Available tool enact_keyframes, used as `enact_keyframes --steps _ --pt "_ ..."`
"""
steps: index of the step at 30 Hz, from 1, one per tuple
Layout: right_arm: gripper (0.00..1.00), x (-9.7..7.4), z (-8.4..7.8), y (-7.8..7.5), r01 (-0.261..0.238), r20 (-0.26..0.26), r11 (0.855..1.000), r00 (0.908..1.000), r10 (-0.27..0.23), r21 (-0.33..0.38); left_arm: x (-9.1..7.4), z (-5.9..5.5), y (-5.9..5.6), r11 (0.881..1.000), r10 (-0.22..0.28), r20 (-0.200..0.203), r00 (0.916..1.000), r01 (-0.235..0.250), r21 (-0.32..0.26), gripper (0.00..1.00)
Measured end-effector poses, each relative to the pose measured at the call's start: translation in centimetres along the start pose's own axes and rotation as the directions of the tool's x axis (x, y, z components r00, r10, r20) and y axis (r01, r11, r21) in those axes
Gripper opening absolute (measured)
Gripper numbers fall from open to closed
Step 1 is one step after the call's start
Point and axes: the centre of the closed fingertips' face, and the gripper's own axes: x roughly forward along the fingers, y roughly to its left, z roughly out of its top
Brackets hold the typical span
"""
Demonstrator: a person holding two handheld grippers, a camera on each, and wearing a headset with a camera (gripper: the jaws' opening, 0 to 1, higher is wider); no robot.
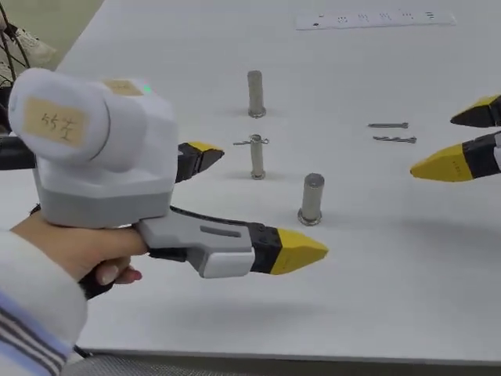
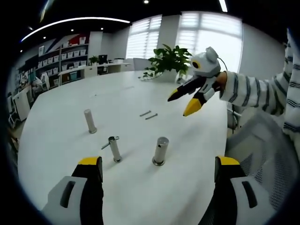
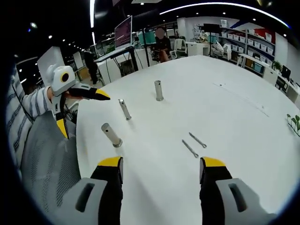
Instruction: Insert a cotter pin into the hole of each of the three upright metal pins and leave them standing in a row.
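While the left gripper [image 1: 270, 201] and right gripper [image 1: 433, 143] both sit open and empty, I'd pinch a loose cotter pin [image 1: 389, 125] by its head end. That leaves the legs free for the hole.

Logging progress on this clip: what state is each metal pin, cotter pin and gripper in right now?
far metal pin: upright, no cotter pin in it
middle metal pin: upright, cotter pin through its top
near metal pin: upright, no cotter pin in it
inserted cotter pin: seated crosswise in the middle metal pin
farther loose cotter pin: lying flat, unused
nearer loose cotter pin: lying flat, unused
left gripper: open, holding nothing
right gripper: open, holding nothing
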Motion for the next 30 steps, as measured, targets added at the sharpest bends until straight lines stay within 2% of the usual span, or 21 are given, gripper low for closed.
enact_keyframes --steps 3,6,12,14,15,21,25,26,30 --pt "0.58 0.4 0.7 -0.8 -0.02 -0.016 0.999 0.9997 0.019 -0.03 -0.2 0.3 0.0 1.0 0.006 0.0 1.0 -0.006 0.005 0.99" --pt "0.55 1.1 0.8 -1.8 -0.031 -0.072 0.994 0.9971 0.024 -0.105 -0.4 0.3 0.1 1.0 0.009 -0.002 1.0 -0.009 -0.001 0.99" --pt "0.47 2.3 0.6 -2.5 -0.063 -0.131 0.986 0.9905 0.043 -0.152 -0.7 0.3 0.4 1.0 0.025 -0.002 0.9997 -0.025 -0.013 0.99" --pt "0.44 2.9 0.5 -3.3 -0.073 -0.151 0.982 0.9874 0.047 -0.172 -0.8 0.2 0.5 1.0 0.027 -0.001 0.9996 -0.027 -0.016 0.99" --pt "0.42 3.2 0.2 -3.7 -0.084 -0.177 0.978 0.9829 0.05 -0.189 -0.8 0.2 0.5 0.999 0.034 0.003 0.9994 -0.034 -0.018 0.99" --pt "0.31 4.1 -0.4 -3.2 -0.141 -0.227 0.967 0.9695 0.092 -0.21 -0.8 -0.1 0.6 0.999 0.035 0.004 0.9994 -0.035 -0.031 0.99" --pt "0.26 4.6 -0.8 -3.3 -0.147 -0.258 0.962 0.9624 0.085 -0.232 -0.8 -0.2 0.5 0.999 0.031 0.006 0.9995 -0.031 -0.039 0.99" --pt "0.24 5.1 -1.1 -4.1 -0.149 -0.269 0.96 0.9595 0.083 -0.236 -0.8 -0.2 0.5 0.999 0.032 0.005 0.9995 -0.032 -0.04 0.99" --pt "0.2 5.3 -1.7 -4.8 -0.147 -0.305 0.958 0.95 0.067 -0.248 -0.8 -0.4 0.9 0.997 0.043 0.011 0.999 -0.043 -0.058 0.99"
